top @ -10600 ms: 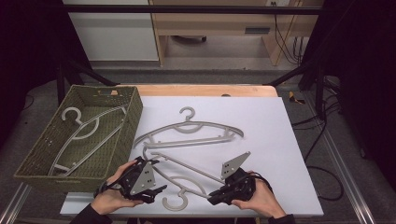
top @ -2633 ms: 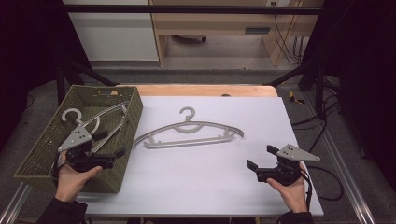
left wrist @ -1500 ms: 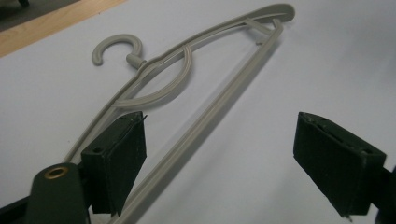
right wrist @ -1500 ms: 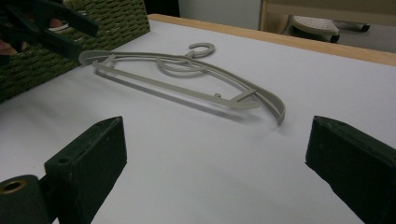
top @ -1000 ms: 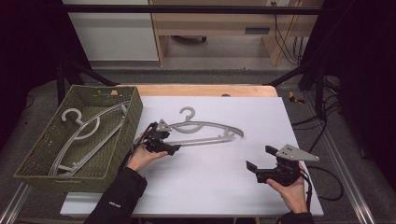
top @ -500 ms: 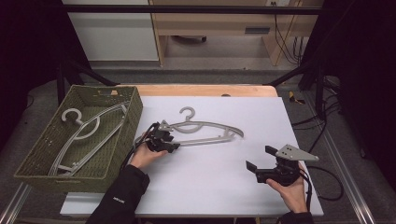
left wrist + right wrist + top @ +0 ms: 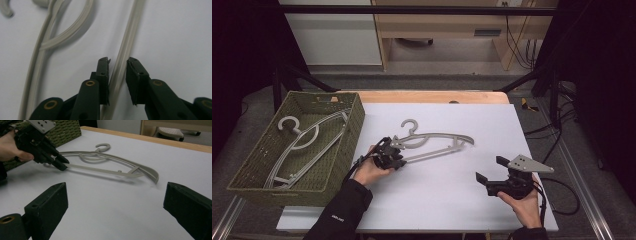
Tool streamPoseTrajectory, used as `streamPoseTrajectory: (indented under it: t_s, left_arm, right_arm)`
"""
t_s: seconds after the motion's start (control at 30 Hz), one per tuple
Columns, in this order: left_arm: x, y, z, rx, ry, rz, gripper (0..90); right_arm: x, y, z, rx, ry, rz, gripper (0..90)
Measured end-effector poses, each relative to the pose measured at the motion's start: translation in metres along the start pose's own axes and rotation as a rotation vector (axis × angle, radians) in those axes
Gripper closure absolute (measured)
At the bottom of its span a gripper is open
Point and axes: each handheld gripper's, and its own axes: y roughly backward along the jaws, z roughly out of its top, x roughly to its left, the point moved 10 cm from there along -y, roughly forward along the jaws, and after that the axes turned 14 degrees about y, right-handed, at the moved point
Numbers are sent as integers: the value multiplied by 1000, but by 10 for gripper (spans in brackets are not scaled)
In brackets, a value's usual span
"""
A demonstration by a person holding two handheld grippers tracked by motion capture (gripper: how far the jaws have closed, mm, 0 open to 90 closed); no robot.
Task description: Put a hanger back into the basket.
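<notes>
A grey plastic hanger (image 7: 432, 145) lies flat on the white tabletop (image 7: 452, 200), hook toward the far side. My left gripper (image 7: 399, 157) is at its left end, jaws straddling the thin lower bar (image 7: 125, 50). The jaws have just been closing; in the left gripper view (image 7: 117, 61) the pads stand a sliver off the bar on each side. The right gripper view shows that gripper (image 7: 62, 165) low on the bar of the hanger (image 7: 105, 171). My right gripper (image 7: 490, 169) rests open near the front right, its jaws (image 7: 115, 202) wide apart with nothing between them.
A green woven basket (image 7: 357, 120) sits at the left edge of the table, holding grey hangers (image 7: 307, 142). A wooden strip (image 7: 437, 96) runs along the far edge. Cables (image 7: 562, 195) trail off the right side.
The left gripper's jaws have narrowed around the hanger's lower bar, and the left hand has shifted slightly along it. The right gripper has stayed where it was.
</notes>
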Motion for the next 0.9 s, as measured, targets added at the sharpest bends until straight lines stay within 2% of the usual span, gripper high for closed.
streamPoseTrajectory:
  t_s: [0.1, 0.17, 0.33, 0.43, 0.47, 0.53, 0.6, 0.67, 0.73, 0.8, 0.9]
  left_arm:
    - [-18, 0, 0, 4, -4, -18, 800]
    - [-28, -1, -1, 1, 17, -4, 802]
    - [-48, -1, -2, -26, 88, -33, 802]
    - [-54, -1, -4, -32, 83, -19, 792]
    - [-54, 1, -4, -39, 91, -34, 765]
    - [-51, 10, -1, -59, 100, -48, 643]
    - [-43, 25, 5, -127, 120, -44, 596]
    - [-32, 40, 10, -183, 161, -36, 514]
    - [-20, 48, 12, -215, 185, -10, 438]
    - [-11, 49, 10, -221, 211, -2, 392]
    - [-1, 36, 1, -145, 211, 30, 376]
  right_arm:
    - [0, 0, 0, -1, 3, -1, 58]
    - [0, 1, 0, -4, 2, -1, 59]
    - [0, 1, 0, 0, 3, 2, 60]
    - [1, 1, 0, 1, 5, 8, 60]
    - [1, 1, 0, 0, 0, 3, 60]
    - [0, 2, 0, -2, 3, 3, 60]
    - [0, 2, 0, -2, 2, 2, 60]
    - [-1, 2, 0, -3, 2, -1, 60]
    - [-1, 2, 0, -2, 4, 0, 60]
    - [0, 2, 0, 1, 5, -1, 60]
    - [0, 1, -1, 5, 3, 0, 61]
